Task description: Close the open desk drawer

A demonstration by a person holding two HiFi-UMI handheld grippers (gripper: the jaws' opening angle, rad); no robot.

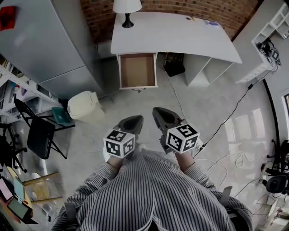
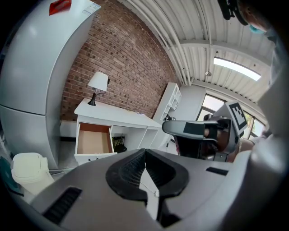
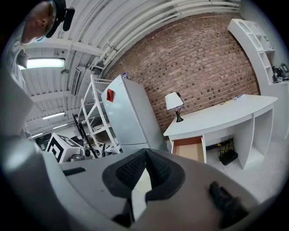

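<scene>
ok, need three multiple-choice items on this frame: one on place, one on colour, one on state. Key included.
1. Where on the desk does the lamp stand?
A. at the end above the drawer
B. in the middle
C. at the end away from the drawer

2. What colour is the drawer's inside?
A. white
B. brown
C. black

3. How do the left gripper and right gripper stand?
A. both shut and empty, short of the desk
B. left open, right shut
C. right shut on the drawer front

Key:
1 A: the lamp's base sits at the desk end right over the drawer.
2 B: the head view shows a bare brown bottom inside white walls.
3 A: each gripper view shows its jaws together with nothing between them, and the desk well ahead.
</scene>
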